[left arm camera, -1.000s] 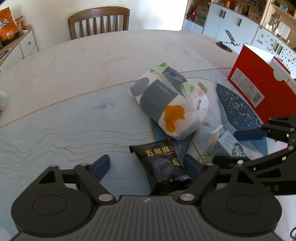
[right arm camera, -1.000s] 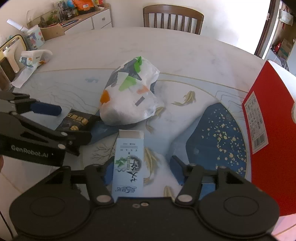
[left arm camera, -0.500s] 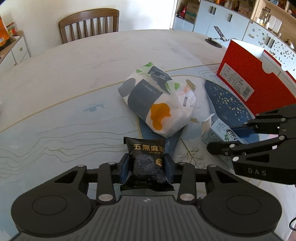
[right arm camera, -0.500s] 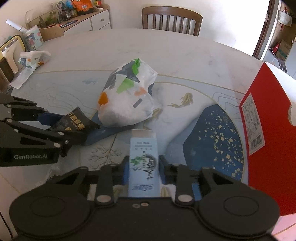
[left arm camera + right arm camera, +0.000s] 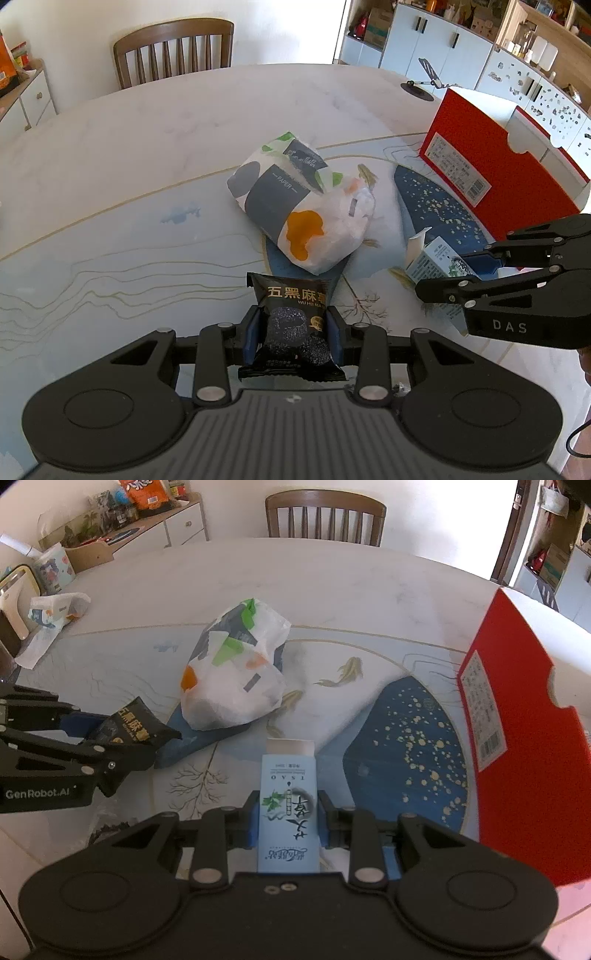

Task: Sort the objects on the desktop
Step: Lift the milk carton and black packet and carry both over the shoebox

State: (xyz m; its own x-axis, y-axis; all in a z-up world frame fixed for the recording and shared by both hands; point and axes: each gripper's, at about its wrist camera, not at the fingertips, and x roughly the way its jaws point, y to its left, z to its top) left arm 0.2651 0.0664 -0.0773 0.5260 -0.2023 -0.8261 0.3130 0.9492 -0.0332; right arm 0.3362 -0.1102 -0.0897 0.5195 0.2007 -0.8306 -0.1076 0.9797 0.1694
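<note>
Left wrist view: my left gripper is clamped on a black snack packet, both blue pads pressing its sides, the packet's top edge standing up past my fingertips. In the same view my right gripper enters from the right edge, closed on a pale blue carton.

Right wrist view confirms it: my right gripper holds the pale blue carton squarely between its pads, the carton's open white flap pointing away from me. My left gripper shows at the left edge with the black snack packet pinched in it.

Both held items are over the near part of the round table, above its printed mat of blue shapes and gold fish.

A plastic-wrapped pack of paper tissues lies on the table between and beyond the two grippers, apart from both. A red box stands at the right side of the table, its labelled face toward the middle. A wooden chair stands at the far rim. A phone stand is on the far right of the tabletop.
</note>
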